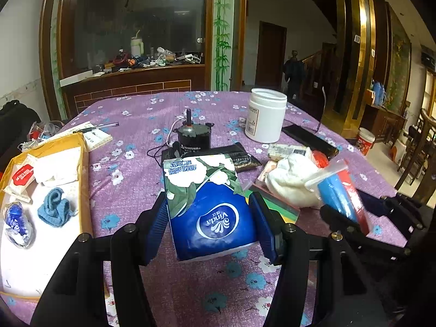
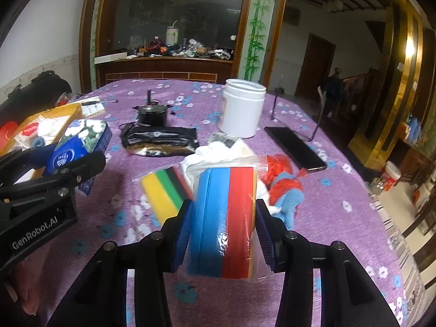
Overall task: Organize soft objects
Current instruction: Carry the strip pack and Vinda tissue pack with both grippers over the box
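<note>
Looks like someone's house: purple floral tablecloth (image 1: 174, 280) on the dining table, dark wooden doors (image 1: 271, 54), staircase railing (image 2: 357, 79) behind.

— What can be read on the blue tissue pack (image 1: 212, 212)?
— "Vinda" is printed there in a white oval, seen upside down.
— Anything else?
— "GenRobot.AI" is lettered on the left gripper (image 2: 35, 234). Other labels cannot be made out.
</note>
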`<state>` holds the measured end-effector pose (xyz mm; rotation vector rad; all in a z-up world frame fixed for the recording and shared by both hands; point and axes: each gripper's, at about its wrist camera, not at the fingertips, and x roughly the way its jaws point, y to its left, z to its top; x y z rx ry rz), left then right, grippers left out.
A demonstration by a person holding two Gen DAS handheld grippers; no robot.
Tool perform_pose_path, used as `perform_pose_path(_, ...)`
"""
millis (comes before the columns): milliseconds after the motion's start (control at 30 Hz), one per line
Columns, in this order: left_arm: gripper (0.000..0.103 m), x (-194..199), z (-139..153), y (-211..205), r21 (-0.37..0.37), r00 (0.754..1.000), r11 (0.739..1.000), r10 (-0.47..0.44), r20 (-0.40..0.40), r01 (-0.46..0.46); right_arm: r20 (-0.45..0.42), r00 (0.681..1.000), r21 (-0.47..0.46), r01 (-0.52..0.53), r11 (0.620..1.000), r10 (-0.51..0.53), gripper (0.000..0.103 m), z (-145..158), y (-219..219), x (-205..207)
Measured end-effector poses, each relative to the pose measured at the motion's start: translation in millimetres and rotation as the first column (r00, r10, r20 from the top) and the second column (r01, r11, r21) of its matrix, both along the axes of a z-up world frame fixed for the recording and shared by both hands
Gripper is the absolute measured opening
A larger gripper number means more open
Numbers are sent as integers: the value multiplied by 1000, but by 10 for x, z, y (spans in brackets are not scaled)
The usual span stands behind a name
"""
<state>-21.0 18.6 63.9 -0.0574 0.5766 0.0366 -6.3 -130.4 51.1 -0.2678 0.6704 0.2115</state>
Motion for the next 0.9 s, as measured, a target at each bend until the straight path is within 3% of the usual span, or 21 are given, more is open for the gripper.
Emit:
perform_pose_path(267,58,-199,210,407,-28,996,997,77,35,-76,-8,997,51,-71,996,72,46,192,152,-91)
perform_pose_path(400,58,-330,237,753,-45,989,989,146,36,-144,-40,985,103,-163,981,168,46,287,374,-138)
perform_pose_path(533,58,-452,170,1181,-73,972,970,234,8,-232,-107,953,188,-259,947,282,46,326,700,-131)
perform_pose_path(900,58,-827,-202,2169,-100,889,885,446,-106,-455,-193,827,263,-475,839,529,46,278,1910,-306)
